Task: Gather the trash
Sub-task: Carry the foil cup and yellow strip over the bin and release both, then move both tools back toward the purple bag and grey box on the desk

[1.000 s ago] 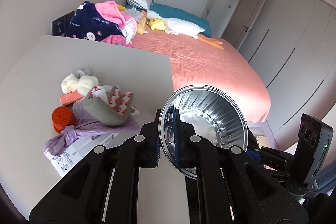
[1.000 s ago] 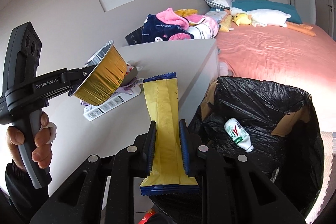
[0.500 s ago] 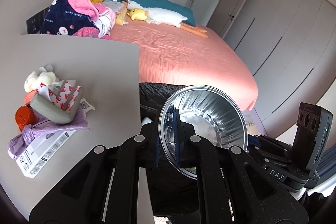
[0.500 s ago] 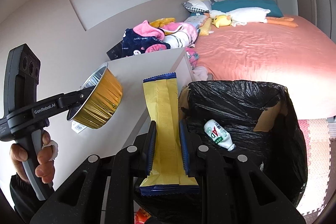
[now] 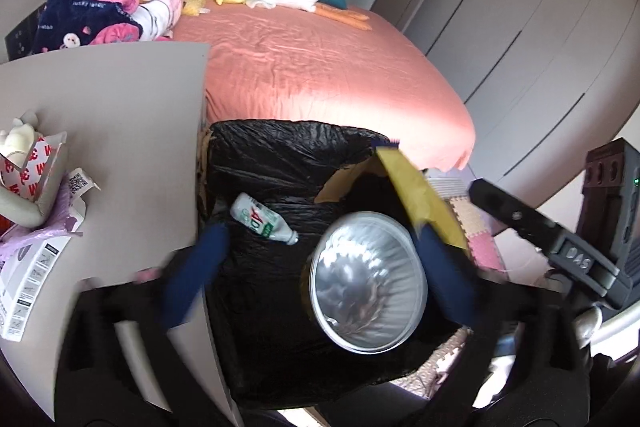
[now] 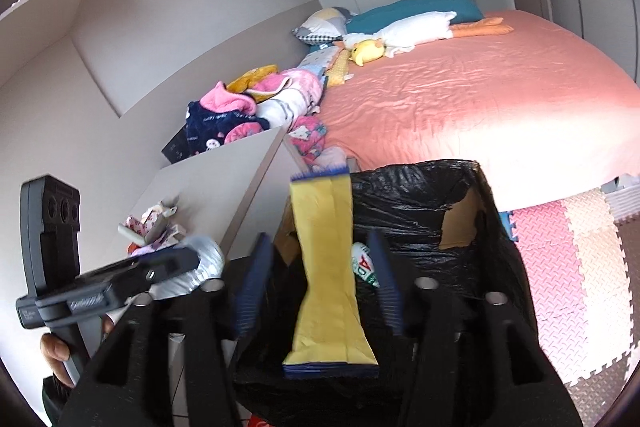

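Observation:
Both grippers hang over the black-lined trash bin (image 5: 280, 163), also in the right wrist view (image 6: 424, 183). My left gripper (image 5: 324, 263) is open, its blue fingers spread wide, and the foil bowl (image 5: 368, 291) is loose between them above the bin. My right gripper (image 6: 318, 279) is open, and the yellow wrapper (image 6: 326, 267) stands free between its fingers; it also shows in the left wrist view (image 5: 420, 195). A white bottle (image 5: 262, 219) lies inside the bin.
A grey tabletop (image 5: 112, 115) left of the bin holds a red-and-white carton (image 5: 32, 175), a purple bag (image 5: 28, 235) and a printed box (image 5: 24, 287). A bed with a pink sheet (image 5: 320, 67) lies behind. Foam floor mats (image 6: 568, 267) are on the right.
Both grippers moved over the bin and opened. The foil bowl and the yellow wrapper, held before, are now released between the spread fingers.

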The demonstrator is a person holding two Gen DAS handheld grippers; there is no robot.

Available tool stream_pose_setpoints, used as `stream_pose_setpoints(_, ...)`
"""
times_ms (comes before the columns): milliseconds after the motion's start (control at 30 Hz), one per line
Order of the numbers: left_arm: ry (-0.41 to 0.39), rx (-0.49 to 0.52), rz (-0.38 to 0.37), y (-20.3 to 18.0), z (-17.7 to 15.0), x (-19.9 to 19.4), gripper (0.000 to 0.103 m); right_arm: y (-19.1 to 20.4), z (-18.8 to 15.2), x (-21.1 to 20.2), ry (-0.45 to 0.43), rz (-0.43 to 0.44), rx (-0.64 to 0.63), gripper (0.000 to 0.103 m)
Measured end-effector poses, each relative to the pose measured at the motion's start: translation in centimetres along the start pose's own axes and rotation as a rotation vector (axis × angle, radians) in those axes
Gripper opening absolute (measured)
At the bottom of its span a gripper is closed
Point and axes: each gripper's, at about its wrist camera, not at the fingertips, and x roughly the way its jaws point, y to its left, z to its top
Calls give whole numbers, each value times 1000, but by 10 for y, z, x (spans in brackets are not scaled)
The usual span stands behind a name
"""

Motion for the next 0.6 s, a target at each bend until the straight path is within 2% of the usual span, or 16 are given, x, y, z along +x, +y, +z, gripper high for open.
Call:
stream_pose_setpoints(100,-2,12,-9,-3,-3,2,96,-6,4,-4,-20,-18,7,72)
stream_pose_setpoints(233,-9,35,31,-6,-4,0,96,-6,3,-1,-11,-11,10,72)
stream_pose_setpoints(600,-32,-20,73,21,-12,-17,96,22,-7,14,33,29,-54,72)
